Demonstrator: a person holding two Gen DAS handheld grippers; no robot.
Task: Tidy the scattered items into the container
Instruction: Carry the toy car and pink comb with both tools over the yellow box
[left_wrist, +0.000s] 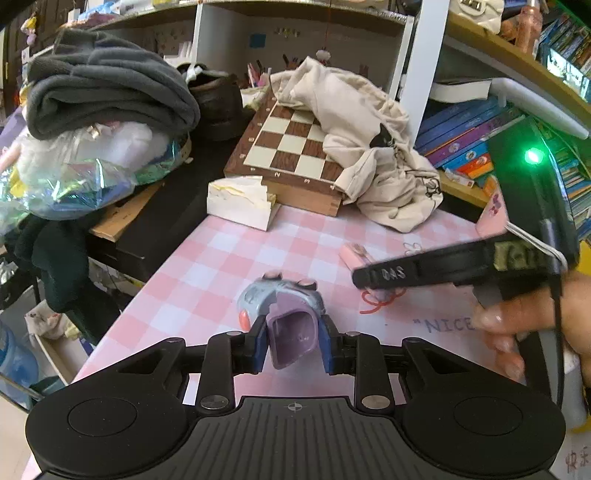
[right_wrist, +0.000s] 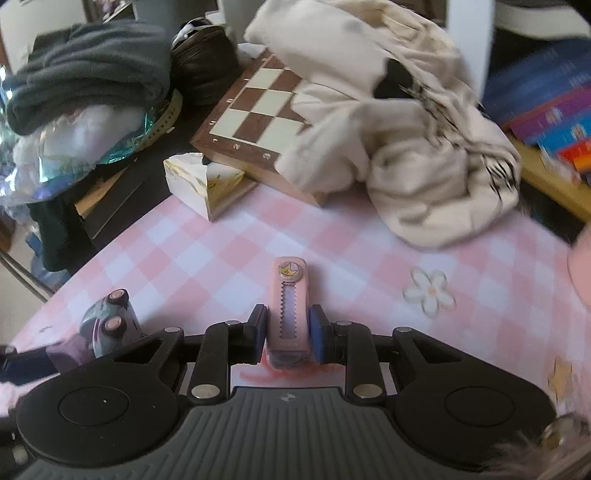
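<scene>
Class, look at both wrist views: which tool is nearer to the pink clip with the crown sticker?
Right. The right tool has the pink clip between its pads; the left tool grips a grey-purple toy off to the clip's side.

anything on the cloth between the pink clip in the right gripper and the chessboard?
Nothing: in the right wrist view, only bare pink checked tablecloth lies between the pink clip and the chessboard.

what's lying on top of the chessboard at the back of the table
A crumpled cream cloth is draped over the chessboard's right side. The left squares show bare; whatever lies under the cloth is hidden.
</scene>
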